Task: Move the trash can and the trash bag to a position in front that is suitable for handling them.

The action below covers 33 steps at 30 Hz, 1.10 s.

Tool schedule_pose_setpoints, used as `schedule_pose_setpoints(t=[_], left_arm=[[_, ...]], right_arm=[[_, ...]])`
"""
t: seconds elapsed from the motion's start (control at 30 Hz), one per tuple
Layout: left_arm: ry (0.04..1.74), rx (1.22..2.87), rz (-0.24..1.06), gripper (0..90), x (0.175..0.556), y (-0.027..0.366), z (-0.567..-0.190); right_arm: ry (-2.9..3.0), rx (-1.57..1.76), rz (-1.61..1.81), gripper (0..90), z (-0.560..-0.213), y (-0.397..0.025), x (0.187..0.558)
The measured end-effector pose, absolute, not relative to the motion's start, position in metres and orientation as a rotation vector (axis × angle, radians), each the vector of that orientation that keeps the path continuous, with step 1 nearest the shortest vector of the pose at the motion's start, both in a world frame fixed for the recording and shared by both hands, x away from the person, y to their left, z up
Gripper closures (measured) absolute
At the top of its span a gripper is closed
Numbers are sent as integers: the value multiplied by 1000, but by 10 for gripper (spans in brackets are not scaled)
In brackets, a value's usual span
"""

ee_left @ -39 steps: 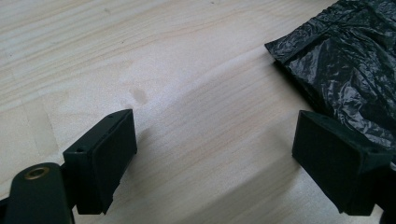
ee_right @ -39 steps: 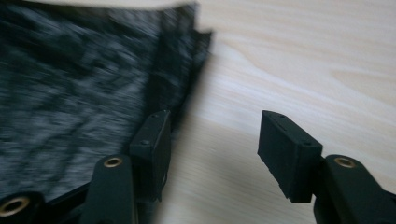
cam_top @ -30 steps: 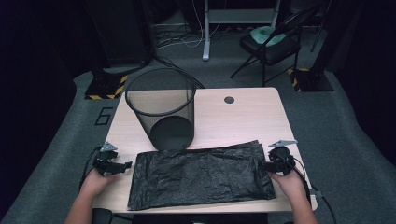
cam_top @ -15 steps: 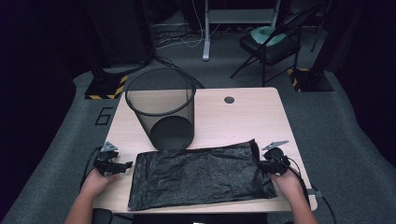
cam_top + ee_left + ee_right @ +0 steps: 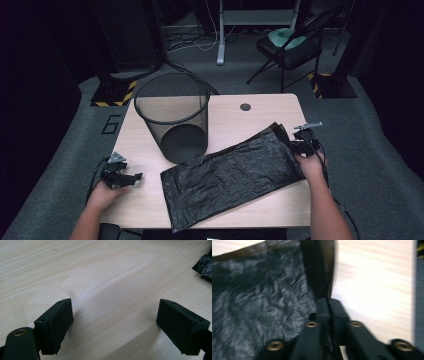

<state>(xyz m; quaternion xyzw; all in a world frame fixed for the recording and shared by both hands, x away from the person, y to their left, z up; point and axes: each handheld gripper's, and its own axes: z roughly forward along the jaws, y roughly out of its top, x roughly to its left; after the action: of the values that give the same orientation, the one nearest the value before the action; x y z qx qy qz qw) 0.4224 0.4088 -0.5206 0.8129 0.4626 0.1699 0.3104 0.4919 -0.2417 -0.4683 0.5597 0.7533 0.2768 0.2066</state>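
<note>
Insp. notes, table stn.

Right gripper (image 5: 300, 143): at right side of table (image 5: 250, 120), approx mid-depth. Jaws clamped together on the right edge of the black plastic bag (image 5: 232, 175). Right gripper view confirms: jaws meet w/ a fold of the bag's film pinched between them, film rising up from the pinch point; that view is blurred, so finer detail can't be read. Person's right hand (image 5: 311, 165) sits just near of the gripper, forearm entering from the near edge.

Left gripper (image 5: 131, 177): near-left part of table, jaws spread wide, nothing between them. Left gripper view shows bare wood under and between the jaws; a corner of the bag is visible at far right of that view, apart from the jaws. Left hand (image 5: 106, 192) grips the tool from the near side.

Bag: lies flat, crumpled, running diagonally – left end near the table's near edge at centre, right end further off at the right gripper. Left end free, clear of left gripper.

Wire-mesh waste bin (image 5: 172, 117): upright, far-left of centre, open top. Its base sits just beside the bag's far edge; contact can't be confirmed.

Small dark round hole (image 5: 245, 107) in tabletop, far side, right of bin.
</note>
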Motion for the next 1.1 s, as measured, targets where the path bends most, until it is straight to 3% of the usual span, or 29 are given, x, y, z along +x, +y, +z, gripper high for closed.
schedule_pose_setpoints(t=[0.03, 0.13, 0.27, 0.67, 1.1], left_arm=[[1220, 2146, 447, 134, 422, 409, -521], [1214, 2147, 446, 134, 423, 409, -521], [1208, 2155, 445, 134, 422, 409, -521], [1212, 2149, 445, 133, 421, 408, -521], [1202, 2152, 442, 133, 421, 408, -521]], right_arm=[[2098, 1559, 771, 744, -468, -242, 492], [2073, 1575, 767, 569, -463, -241, 493], [2133, 1534, 725, 471, -459, -231, 474], [2388, 1348, 789, 357, -482, -175, 384], [2477, 1278, 728, 326, -504, -150, 375]])
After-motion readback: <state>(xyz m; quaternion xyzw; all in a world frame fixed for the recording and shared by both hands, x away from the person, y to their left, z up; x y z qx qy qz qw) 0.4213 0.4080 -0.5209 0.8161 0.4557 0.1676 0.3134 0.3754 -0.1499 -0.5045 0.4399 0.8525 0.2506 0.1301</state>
